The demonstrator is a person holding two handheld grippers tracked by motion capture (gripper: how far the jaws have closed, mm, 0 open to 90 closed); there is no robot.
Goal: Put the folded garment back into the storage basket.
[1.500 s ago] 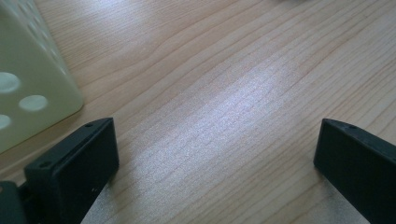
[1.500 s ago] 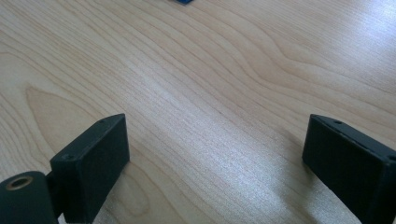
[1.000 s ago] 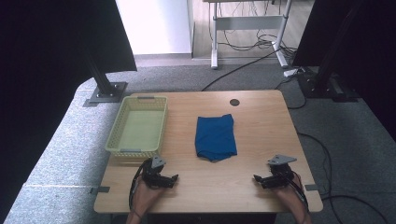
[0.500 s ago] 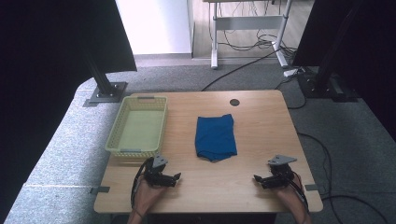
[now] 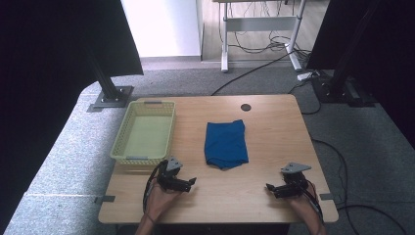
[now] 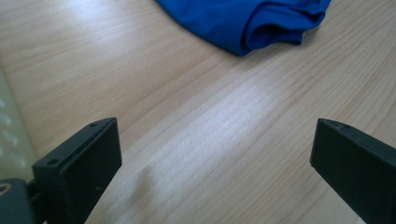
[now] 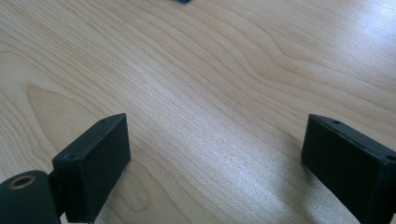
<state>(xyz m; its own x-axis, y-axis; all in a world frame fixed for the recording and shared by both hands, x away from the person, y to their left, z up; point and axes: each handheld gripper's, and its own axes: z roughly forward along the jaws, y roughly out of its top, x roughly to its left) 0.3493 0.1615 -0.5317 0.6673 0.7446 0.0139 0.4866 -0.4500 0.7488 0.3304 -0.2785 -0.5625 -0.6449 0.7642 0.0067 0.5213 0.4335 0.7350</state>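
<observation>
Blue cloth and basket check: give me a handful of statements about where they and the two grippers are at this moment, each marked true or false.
1. The blue cloth lies folded on the table, outside the basket. True.
2. The left gripper is clamped on the cloth. False: its jaws stand wide apart over bare wood, with the cloth farther off.
3. The basket holds a second cloth. False: nothing can be seen inside it.
4. The right gripper is open above bare table near the front edge. True.
5. The basket stands to the right of the cloth in the high view. False: it stands to its left.
</observation>
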